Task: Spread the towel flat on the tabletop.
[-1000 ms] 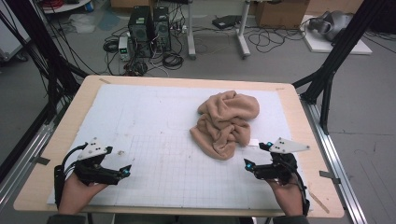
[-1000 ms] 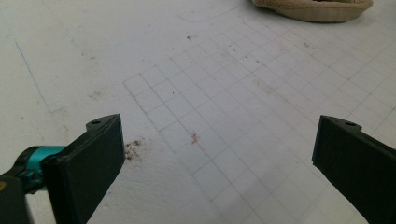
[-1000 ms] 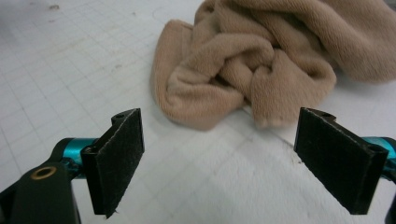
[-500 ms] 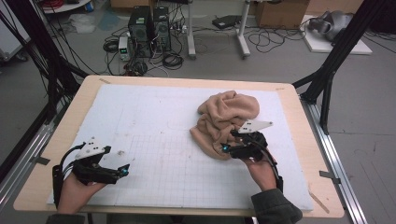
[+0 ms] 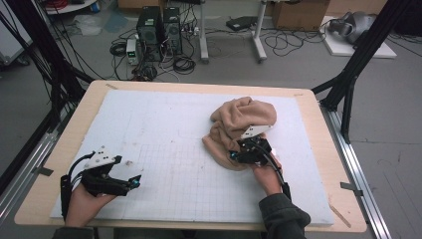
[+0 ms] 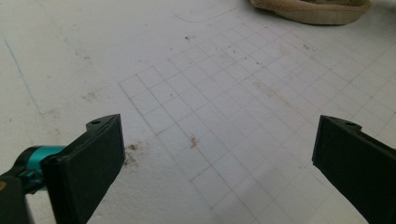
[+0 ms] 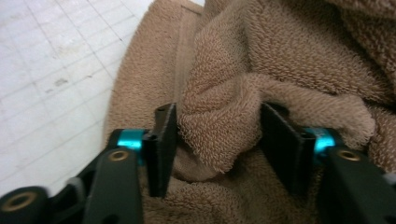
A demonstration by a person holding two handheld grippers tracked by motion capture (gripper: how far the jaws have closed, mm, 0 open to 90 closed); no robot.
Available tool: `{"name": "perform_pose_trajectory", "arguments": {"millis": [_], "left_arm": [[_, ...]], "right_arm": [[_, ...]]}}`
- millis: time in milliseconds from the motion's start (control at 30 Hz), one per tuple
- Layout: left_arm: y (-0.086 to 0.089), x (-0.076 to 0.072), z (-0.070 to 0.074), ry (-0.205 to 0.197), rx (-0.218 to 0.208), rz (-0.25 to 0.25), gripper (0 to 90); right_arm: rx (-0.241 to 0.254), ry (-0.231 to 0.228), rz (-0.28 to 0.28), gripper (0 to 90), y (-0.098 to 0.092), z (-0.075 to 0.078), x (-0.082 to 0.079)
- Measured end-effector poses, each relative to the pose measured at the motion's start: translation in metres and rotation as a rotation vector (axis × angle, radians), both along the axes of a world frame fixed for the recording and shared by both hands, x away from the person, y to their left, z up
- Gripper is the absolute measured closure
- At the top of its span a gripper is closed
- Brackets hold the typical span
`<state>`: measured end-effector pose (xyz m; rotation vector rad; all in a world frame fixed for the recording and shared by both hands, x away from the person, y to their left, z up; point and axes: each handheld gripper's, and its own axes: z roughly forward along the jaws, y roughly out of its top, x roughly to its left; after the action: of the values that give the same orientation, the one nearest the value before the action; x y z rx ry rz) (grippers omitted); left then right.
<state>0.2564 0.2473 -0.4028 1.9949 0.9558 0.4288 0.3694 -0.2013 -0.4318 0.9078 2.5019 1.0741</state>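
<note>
Two grippers on the table. High view: crumpled tan terry-cloth towel (image 5: 240, 127) sits right of centre on the white gridded foam mat (image 5: 164, 144); right gripper (image 5: 238, 155) is at its near edge, left gripper (image 5: 135, 182) rests near-left, well apart. Left gripper view: jaws wide, bare mat between. Right gripper view: jaws have just been closing, both pads pressed on a towel fold (image 7: 219, 126).

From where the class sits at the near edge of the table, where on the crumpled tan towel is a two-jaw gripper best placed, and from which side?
Grip a raised fold on the towel's near edge, coming from the person's side. The towel lies bunched, and its folds stand proud enough to fit between two jaws. The right gripper is there now, its jaws having just been closing around such a ridge. A flat hem gives less to pinch.
</note>
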Motion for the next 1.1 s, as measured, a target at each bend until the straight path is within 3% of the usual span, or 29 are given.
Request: {"name": "perform_pose_trajectory", "arguments": {"millis": [200,300,633,933,1100], "left_arm": [[-0.002,0.001,-0.001,0.002,-0.002,0.000,2.9],[-0.004,0.001,0.000,-0.001,0.001,-0.007,3.0],[-0.007,0.000,0.004,-0.006,-0.009,-0.014,2.9],[-0.010,-0.001,0.007,-0.009,-0.004,-0.023,3.0],[-0.013,-0.002,0.009,-0.018,-0.002,-0.030,2.9]], "right_arm": [[-0.002,0.023,0.025,70.3,-0.001,0.000,0.002],[0.006,0.026,0.042,74.5,-0.003,0.002,0.001],[0.099,-0.001,0.106,75.3,-0.009,0.025,-0.016],[0.156,-0.046,0.231,75.2,-0.005,0.056,-0.051],[0.155,-0.072,0.308,75.2,0.003,0.071,-0.075]]}}
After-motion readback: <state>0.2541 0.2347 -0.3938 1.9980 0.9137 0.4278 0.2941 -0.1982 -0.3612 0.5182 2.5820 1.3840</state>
